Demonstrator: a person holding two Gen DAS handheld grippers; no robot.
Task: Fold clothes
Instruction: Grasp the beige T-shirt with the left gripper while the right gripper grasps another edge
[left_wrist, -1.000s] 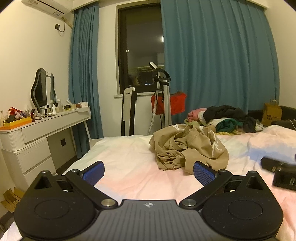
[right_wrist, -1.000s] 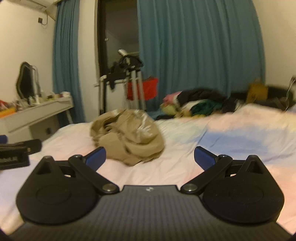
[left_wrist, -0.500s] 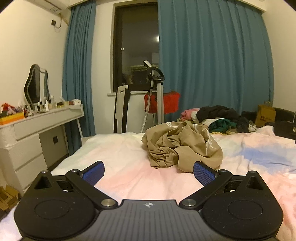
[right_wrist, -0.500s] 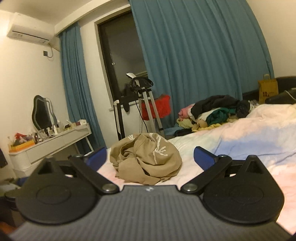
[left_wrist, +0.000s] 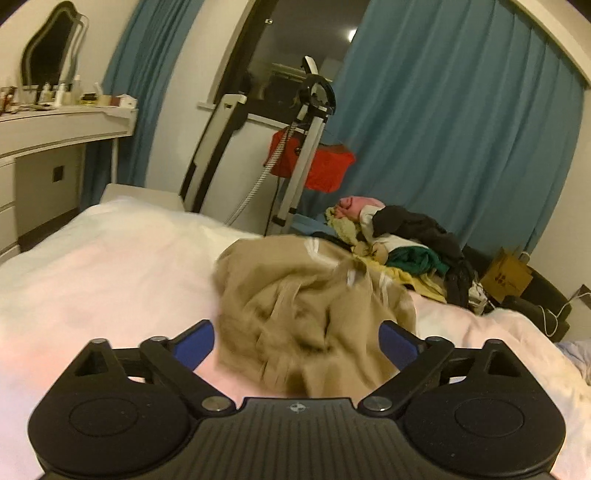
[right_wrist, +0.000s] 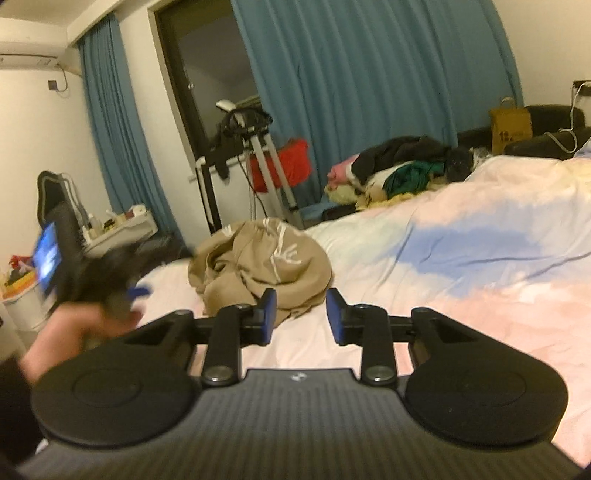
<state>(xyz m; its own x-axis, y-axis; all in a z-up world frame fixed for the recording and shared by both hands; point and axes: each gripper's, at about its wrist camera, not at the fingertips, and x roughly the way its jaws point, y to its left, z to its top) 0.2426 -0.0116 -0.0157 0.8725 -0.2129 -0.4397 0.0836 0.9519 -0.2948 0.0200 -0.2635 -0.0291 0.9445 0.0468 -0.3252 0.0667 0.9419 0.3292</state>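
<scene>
Though blurred, the crumpled tan garment (left_wrist: 306, 317) lies heaped mid-bed (left_wrist: 92, 266), bare sheet around it. Left gripper (left_wrist: 295, 341) jaws, spread, are closing astride it; right gripper (right_wrist: 301, 314) jaws are closing, empty.

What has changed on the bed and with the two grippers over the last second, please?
The left gripper has swung in close, its closing jaws now flanking the crumpled tan garment without pinching it. The right gripper jaws are closing, with nothing between them. The garment, bed and clothes pile stayed put.
</scene>
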